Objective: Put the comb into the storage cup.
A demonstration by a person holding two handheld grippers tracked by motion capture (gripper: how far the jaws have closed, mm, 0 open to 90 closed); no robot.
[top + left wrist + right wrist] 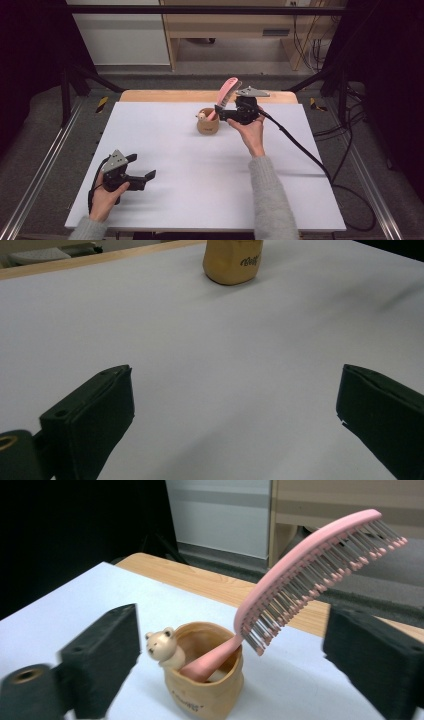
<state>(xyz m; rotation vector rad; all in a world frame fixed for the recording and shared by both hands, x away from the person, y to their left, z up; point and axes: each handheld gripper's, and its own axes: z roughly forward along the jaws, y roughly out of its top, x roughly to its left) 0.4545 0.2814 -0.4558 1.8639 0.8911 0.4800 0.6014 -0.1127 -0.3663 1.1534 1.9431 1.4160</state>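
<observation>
A pink hairbrush (295, 575) stands handle-down in a small tan cup (205, 690) with a little bear figure (162, 647) on its rim. The cup sits straight ahead of the right hand-held gripper (225, 112), between its two jaws as its own camera sees it, and the brush head leans up and away toward that gripper's right jaw. The jaws stand wide apart and hold nothing; in the high view the gripper seems just beside the cup and the brush, though whether a jaw touches either cannot be told.

The left hand-held gripper (142, 170) rests low over the white surface (190, 170), well apart from the cup, which lies far ahead of it and slightly to its left. Its jaws are also spread wide and empty.

The brush looks light and stiff, a moulded plastic piece with a smooth, somewhat slippery spine and springy bristles that would give under pressure. The best hold is likely across the flat sides of the neck, just above the cup's rim, or on the bare back of the head. The cup looks light and could tip or drag along if the brush is pulled sideways rather than lifted along its lean.
</observation>
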